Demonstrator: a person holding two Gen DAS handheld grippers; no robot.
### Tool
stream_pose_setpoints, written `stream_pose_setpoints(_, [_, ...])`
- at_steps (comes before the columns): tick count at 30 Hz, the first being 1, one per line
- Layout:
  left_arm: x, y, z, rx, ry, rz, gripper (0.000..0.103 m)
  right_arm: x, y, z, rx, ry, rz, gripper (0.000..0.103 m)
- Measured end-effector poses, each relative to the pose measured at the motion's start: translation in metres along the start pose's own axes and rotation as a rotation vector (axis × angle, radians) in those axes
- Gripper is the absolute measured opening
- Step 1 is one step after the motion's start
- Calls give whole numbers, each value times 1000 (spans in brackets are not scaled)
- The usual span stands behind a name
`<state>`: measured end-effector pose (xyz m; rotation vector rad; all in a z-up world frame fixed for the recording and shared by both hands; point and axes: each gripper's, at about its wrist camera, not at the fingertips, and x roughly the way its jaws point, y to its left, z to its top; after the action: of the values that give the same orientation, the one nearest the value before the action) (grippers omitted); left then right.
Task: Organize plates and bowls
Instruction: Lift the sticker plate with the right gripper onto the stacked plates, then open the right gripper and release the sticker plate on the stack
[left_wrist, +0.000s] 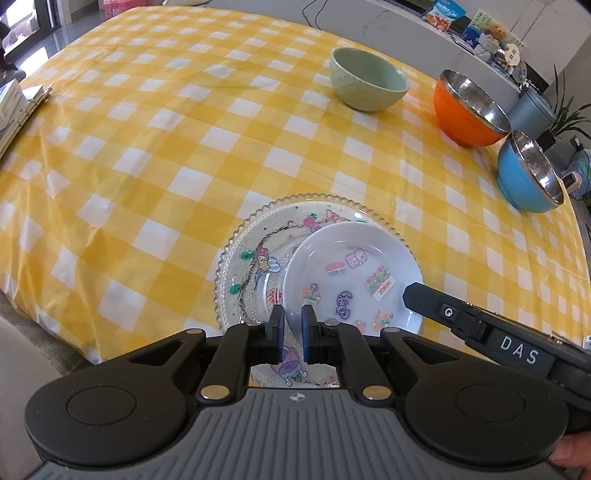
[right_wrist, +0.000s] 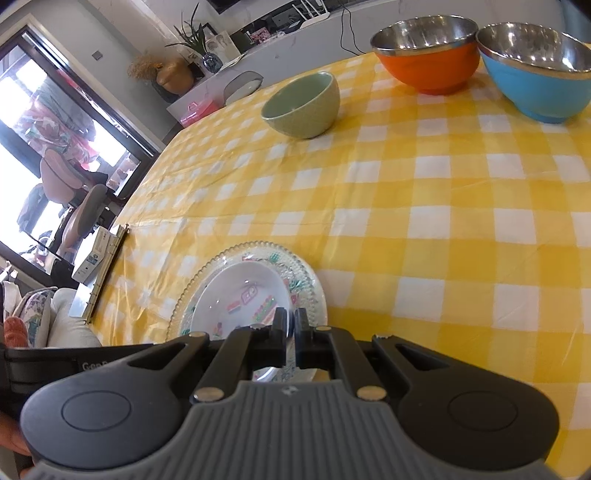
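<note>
A small white plate (left_wrist: 354, 269) with stickers lies tilted on a clear glass plate (left_wrist: 251, 258) with a beaded rim, near the table's front edge. My left gripper (left_wrist: 292, 319) is shut on the white plate's near left rim. My right gripper (right_wrist: 290, 321) is shut on the white plate's (right_wrist: 236, 295) right rim, over the glass plate (right_wrist: 314, 295); its finger shows in the left wrist view (left_wrist: 424, 299). A green bowl (left_wrist: 367, 79), an orange bowl (left_wrist: 467, 109) and a blue bowl (left_wrist: 526, 173) stand apart at the far right.
The table carries a yellow and white checked cloth (left_wrist: 166, 155). A box and a binder (left_wrist: 18, 107) lie at the left edge. In the right wrist view the bowls sit at the back: green (right_wrist: 303, 105), orange (right_wrist: 428, 51), blue (right_wrist: 539, 70).
</note>
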<state>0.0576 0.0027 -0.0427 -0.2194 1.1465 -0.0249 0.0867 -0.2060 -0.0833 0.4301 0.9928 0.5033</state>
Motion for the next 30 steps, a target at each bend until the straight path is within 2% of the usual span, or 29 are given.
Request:
stream_pose_setpoints(7, [-3, -3, -1, 48, 0, 36, 9, -2, 3, -2, -8, 23, 8, 2])
stream_pose_setpoints(14, [-7, 2, 0, 27, -17, 80, 10, 12, 17, -5, -67, 39, 4, 2])
stream_pose_setpoints(18, [-6, 4, 1, 13, -15, 52, 16, 11, 16, -5, -61, 38, 6, 5])
stream_pose_setpoints(21, [-5, 5, 1, 7, -16, 50, 17, 11, 14, -5, -50, 43, 14, 6])
stream_pose_setpoints(24, [-6, 5, 1, -2, -13, 52, 25, 10, 16, -4, -58, 44, 28, 16])
stream_pose_setpoints(26, [-8, 6, 2, -7, -21, 50, 31, 6, 18, -4, -67, 31, 35, 27])
stream_pose_setpoints(30, [-14, 4, 4, -12, -45, 52, 35, -6, 19, -1, -85, -9, 30, 33])
